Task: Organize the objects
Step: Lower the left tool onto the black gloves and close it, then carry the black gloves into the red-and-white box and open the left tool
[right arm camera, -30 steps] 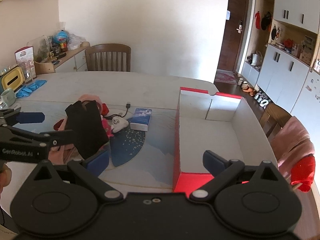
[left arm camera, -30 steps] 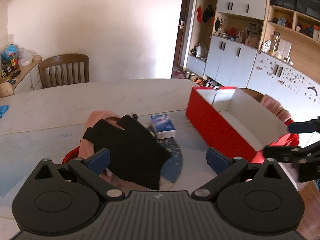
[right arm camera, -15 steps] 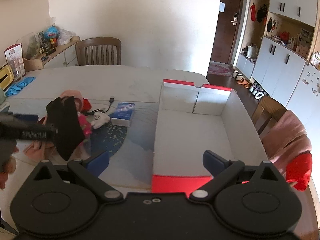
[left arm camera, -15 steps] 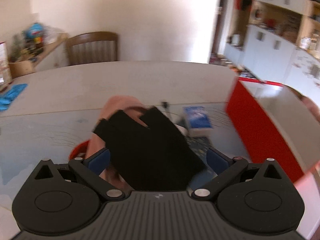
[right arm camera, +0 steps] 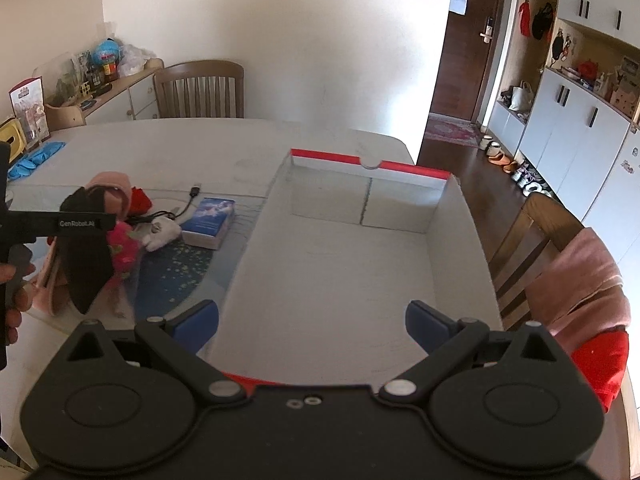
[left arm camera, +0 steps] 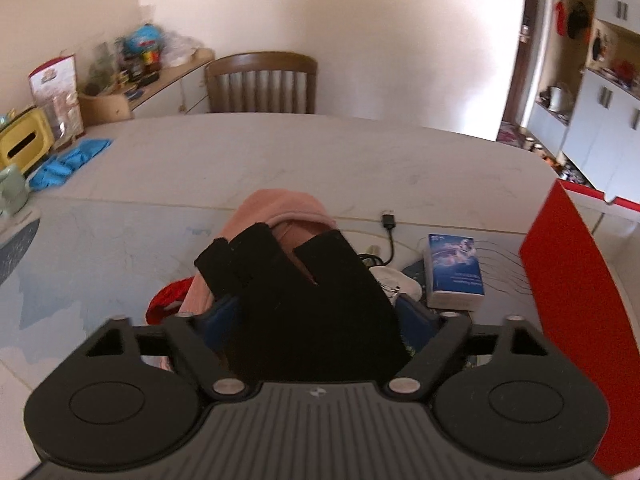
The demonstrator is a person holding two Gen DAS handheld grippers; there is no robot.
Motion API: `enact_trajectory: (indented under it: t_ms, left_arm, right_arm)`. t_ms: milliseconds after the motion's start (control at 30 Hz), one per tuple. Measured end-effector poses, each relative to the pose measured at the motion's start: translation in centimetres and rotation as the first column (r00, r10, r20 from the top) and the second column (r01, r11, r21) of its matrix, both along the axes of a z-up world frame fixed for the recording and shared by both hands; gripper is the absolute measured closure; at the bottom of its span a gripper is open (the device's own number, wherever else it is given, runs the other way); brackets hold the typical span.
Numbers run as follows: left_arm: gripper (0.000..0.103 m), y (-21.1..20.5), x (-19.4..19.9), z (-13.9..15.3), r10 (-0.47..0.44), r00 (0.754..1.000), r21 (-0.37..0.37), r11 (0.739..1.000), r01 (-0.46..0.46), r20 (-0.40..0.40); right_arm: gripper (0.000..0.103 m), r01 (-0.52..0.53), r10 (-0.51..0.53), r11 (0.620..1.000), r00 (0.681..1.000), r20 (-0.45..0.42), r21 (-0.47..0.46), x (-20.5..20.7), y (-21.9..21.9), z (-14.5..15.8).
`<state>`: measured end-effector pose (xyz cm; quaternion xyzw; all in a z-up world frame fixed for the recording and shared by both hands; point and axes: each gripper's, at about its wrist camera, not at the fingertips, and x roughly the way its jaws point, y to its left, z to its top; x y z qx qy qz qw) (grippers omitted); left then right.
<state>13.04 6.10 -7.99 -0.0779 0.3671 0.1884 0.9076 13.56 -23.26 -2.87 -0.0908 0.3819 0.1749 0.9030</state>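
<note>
The black glove (left arm camera: 308, 308) covers most of both left pads and the clutter behind it. The red box (left arm camera: 576, 300) is cut by the frame's right edge. Shelf items (left arm camera: 132, 60) left of the chair are blurred, unidentifiable.

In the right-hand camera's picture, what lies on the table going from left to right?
Blue gloves → black glove hanging from the other gripper → white plush toy → blue booklet → open red box.
</note>
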Motion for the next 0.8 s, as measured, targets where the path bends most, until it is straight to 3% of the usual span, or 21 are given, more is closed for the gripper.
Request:
enact_trajectory:
  t_ms: [200, 300, 367, 433, 800]
  left_arm:
    - [0.065, 0.6, -0.4, 0.3, 0.040, 0.998, -0.077, 0.996, -0.037, 0.039]
    - [0.078, 0.8, -1.0, 0.6, 0.050, 0.998, -0.105, 0.993, -0.044, 0.050]
    - [0.081, 0.8, -1.4, 0.8, 0.050, 0.997, -0.115, 0.992, -0.043, 0.061]
    - [0.098, 0.6, -2.0, 1.1, 0.044, 0.996, -0.122, 0.992, -0.035, 0.075]
    - [0.099, -1.5, -4.4, 3.6, -0.056, 0.989, -0.100, 0.992, 0.071, 0.139]
  right_arm:
    - [0.004, -0.022, 0.022, 1.000, 1.000, -0.009, 0.006, 1.4, -1.2, -0.3]
    - [0.004, -0.037, 0.037, 0.999, 0.999, -0.010, 0.010, 2.0, -1.6, -0.2]
    - [0.004, -0.046, 0.046, 0.999, 0.999, -0.008, 0.013, 2.3, -1.8, -0.2]
    - [0.004, -0.054, 0.054, 0.998, 0.998, -0.010, 0.016, 2.6, -2.0, -0.2]
    - [0.005, -0.072, 0.072, 0.997, 0.997, 0.003, 0.032, 3.0, -2.6, 0.0]
